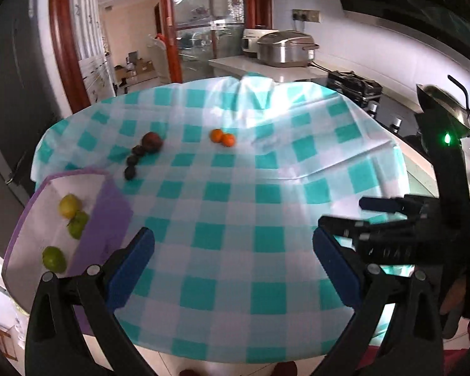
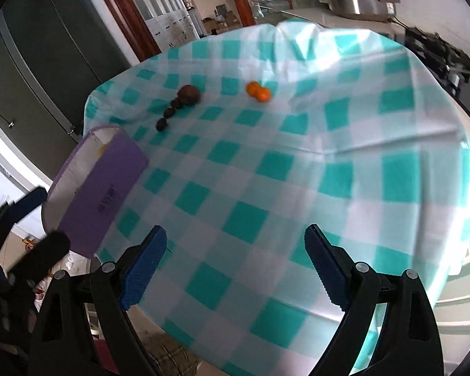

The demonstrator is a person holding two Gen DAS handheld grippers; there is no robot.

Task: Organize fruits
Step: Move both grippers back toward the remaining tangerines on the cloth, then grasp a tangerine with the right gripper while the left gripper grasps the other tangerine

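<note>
A purple box point(image 1: 109, 213) point(image 2: 109, 181) stands at the table's left edge, holding three green-yellow fruits point(image 1: 70, 216). Two oranges point(image 1: 223, 137) point(image 2: 258, 91) lie together at the far middle. A red-brown fruit point(image 1: 152, 141) point(image 2: 189, 94) sits left of them, with three small dark plums point(image 1: 133, 159) point(image 2: 169, 112) trailing toward the box. My left gripper point(image 1: 233, 269) is open above the near table, nothing between its blue pads. My right gripper point(image 2: 235, 266) is open too, and shows in the left wrist view at the right point(image 1: 344, 222), also with nothing in it.
A teal-and-white checked cloth point(image 1: 235, 206) point(image 2: 297, 172) covers the round table. Behind it, a counter carries a steel cooker point(image 1: 285, 48) and a black case point(image 1: 354, 86). A dark fridge point(image 2: 47, 47) stands to the left. A pan point(image 1: 448, 106) sits at the right.
</note>
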